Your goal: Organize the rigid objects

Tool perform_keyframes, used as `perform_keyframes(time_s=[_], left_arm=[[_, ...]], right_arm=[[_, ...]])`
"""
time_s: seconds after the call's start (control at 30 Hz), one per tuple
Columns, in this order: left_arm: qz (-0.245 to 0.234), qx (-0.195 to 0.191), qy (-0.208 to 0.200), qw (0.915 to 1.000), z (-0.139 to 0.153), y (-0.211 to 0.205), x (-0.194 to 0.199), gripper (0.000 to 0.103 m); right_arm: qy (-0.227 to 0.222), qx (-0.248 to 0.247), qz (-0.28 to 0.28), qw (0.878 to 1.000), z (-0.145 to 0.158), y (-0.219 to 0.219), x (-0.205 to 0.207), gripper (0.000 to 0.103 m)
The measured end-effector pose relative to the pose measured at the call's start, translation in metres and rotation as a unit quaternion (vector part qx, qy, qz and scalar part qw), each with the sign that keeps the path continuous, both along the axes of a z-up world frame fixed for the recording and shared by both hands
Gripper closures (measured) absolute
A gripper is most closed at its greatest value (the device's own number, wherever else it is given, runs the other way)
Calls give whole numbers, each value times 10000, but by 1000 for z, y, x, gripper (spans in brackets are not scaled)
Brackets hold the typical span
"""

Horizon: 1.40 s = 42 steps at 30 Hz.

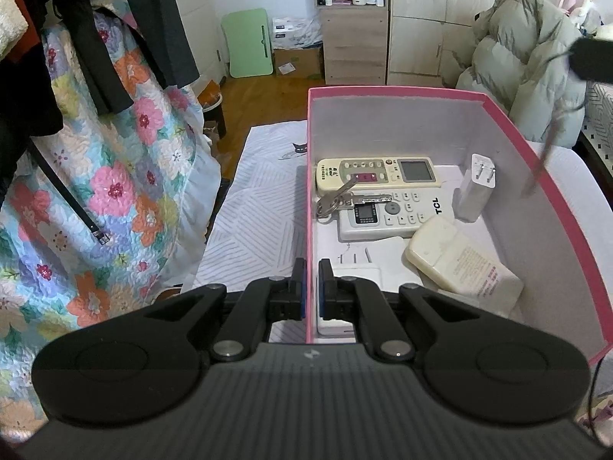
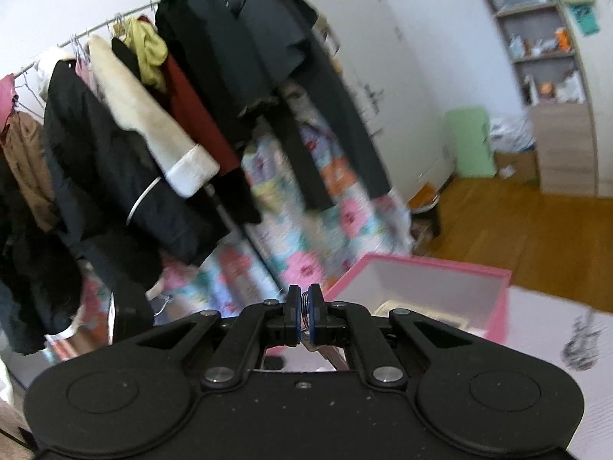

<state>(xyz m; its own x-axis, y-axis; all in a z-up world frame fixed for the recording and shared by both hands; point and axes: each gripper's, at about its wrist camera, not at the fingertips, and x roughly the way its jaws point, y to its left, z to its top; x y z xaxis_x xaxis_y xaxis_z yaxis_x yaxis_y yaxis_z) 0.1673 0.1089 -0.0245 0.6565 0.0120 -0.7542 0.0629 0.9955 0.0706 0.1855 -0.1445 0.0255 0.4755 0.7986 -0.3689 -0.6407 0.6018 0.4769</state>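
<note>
A pink box (image 1: 544,199) stands on a white mat. In it lie a beige remote (image 1: 377,173), a white TCL remote (image 1: 387,214), a key bunch (image 1: 337,199), a white plug adapter (image 1: 473,188) and a cream bottle (image 1: 463,264). My left gripper (image 1: 312,287) is shut on the box's near left wall. My right gripper (image 2: 304,306) is shut on a small metal piece with a spring (image 2: 304,308), held above the mat beside the pink box (image 2: 498,306). In the left wrist view the right gripper's dark tip (image 1: 592,59) shows at the upper right, with a thin metal piece (image 1: 540,165) hanging over the box's right wall.
A floral quilt (image 1: 115,176) and dark clothes (image 2: 115,176) hang on a rack to the left. A puffy coat (image 1: 528,69) lies behind the box. A wooden cabinet (image 1: 352,42), a green board (image 1: 249,42) and wood floor are farther back.
</note>
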Motion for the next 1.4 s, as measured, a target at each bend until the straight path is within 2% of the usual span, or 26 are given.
perform_keyframes(time_s=[0.1, 0.27, 0.4, 0.43, 0.47, 0.5, 0.6, 0.8, 1.1, 1.27, 1.33, 1.4], left_arm=[[-28, -36, 8, 10000, 0, 2, 1, 98], [-50, -65, 11, 10000, 0, 2, 1, 98], [-52, -75, 20, 10000, -1, 3, 2, 98], [-53, -73, 19, 10000, -1, 3, 2, 98], [-49, -75, 20, 10000, -1, 3, 2, 98], [-46, -75, 19, 10000, -1, 3, 2, 98], [-54, -20, 7, 10000, -2, 2, 2, 98], [-12, -8, -11, 10000, -3, 1, 0, 98], [53, 3, -18, 10000, 2, 2, -7, 98], [51, -4, -60, 10000, 8, 2, -17, 98], [30, -5, -109, 9999, 12, -1, -22, 97], [36, 30, -171, 9998, 16, -4, -28, 97]], right_arm=[[284, -127, 122, 9994, -15, 18, 8, 97], [1292, -289, 313, 9907, -47, 41, 37, 97], [1690, -477, 329, 9839, -67, 53, 51, 96], [1721, -446, 320, 9835, -68, 54, 51, 91], [1756, -397, 304, 9832, -68, 53, 52, 91], [1750, -342, 348, 9834, -66, 51, 53, 88], [1464, -192, 97, 9890, -51, 35, 48, 68], [1061, -255, -329, 9935, -31, 6, 23, 59], [510, -876, -965, 9902, -24, -5, -20, 57], [371, -947, -1074, 9890, -19, -12, -34, 56], [294, -977, -1122, 9884, -17, -14, -39, 48], [177, -1072, -1206, 9867, -15, -14, -46, 46]])
